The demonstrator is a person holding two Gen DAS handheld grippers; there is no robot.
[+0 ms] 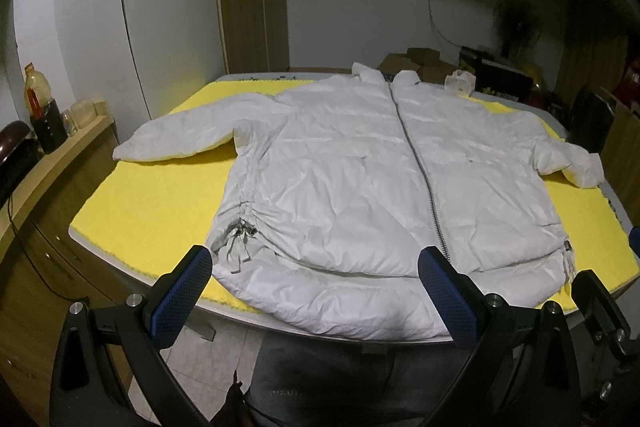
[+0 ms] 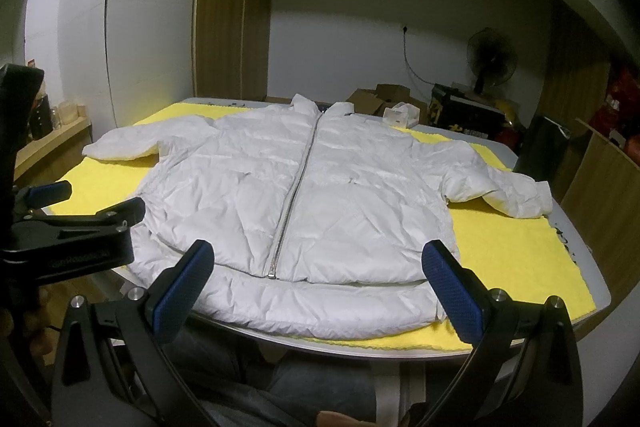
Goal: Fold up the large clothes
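Observation:
A white puffer jacket [image 1: 352,183] lies flat, zipped, front up, sleeves spread, on a yellow cloth [image 1: 148,195] over the table; it also shows in the right wrist view [image 2: 304,195]. Its hem hangs slightly over the near table edge. My left gripper [image 1: 316,275] is open and empty, held just before the hem, left of the zipper. My right gripper [image 2: 318,267] is open and empty, before the hem around the zipper's end. The left gripper also shows at the left of the right wrist view [image 2: 80,203].
A wooden counter [image 1: 60,155] with bottles and jars stands left of the table. Cardboard boxes [image 2: 380,99], a fan [image 2: 490,57] and dark bags stand behind the table. A small white box [image 2: 400,117] sits near the collar. A person's legs are under the near edge.

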